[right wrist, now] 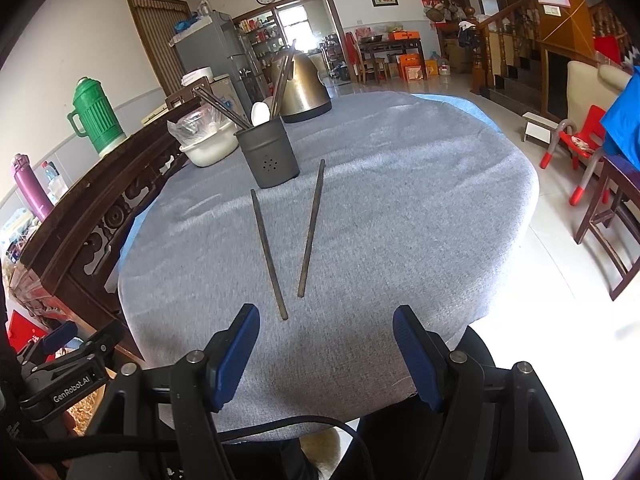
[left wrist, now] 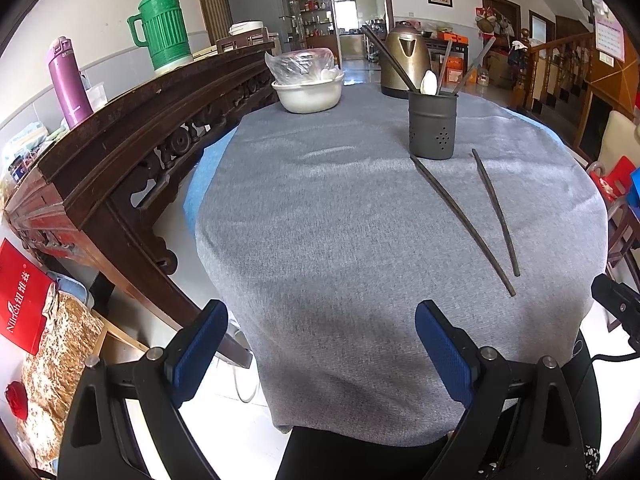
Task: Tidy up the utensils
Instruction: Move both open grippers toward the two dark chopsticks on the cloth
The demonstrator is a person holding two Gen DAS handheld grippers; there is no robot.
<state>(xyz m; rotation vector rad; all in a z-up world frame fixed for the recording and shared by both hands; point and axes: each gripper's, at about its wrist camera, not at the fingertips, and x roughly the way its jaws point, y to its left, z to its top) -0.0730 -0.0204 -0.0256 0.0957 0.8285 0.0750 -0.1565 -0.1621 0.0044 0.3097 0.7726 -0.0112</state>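
Right wrist view: the right gripper [right wrist: 326, 354] hangs over the near edge of the tabletop [right wrist: 420, 184], its blue-padded jaws spread wide with nothing between them.
Right gripper reach: its fingertips sit just short of the near ends of two loose chopsticks, touching neither.
Left chopstick: the left chopstick [right wrist: 268, 252] lies flat on the grey cloth, near end closest to the gripper's left pad.
Right chopstick: the right chopstick [right wrist: 311, 228] lies flat beside it; the two nearly meet at the near ends and splay apart toward the far side, forming a V.
Utensil holder: the grey utensil holder [right wrist: 272, 156] stands upright just beyond the far tips of the V, holding several chopsticks and a white spoon [right wrist: 260, 114].
Left wrist view: the left gripper [left wrist: 322, 354] is also open wide and empty, at the near edge of the cloth, well to the left of the chopsticks.
Behind the holder: a brass-coloured kettle [right wrist: 302, 88] stands on the far tabletop; a white bowl [right wrist: 208, 148] covered with clear plastic sits to the holder's left.
Side furniture: a dark carved wooden sideboard [left wrist: 132, 152] runs along the left, carrying a green thermos jug [left wrist: 162, 26] and a purple flask [left wrist: 68, 80].
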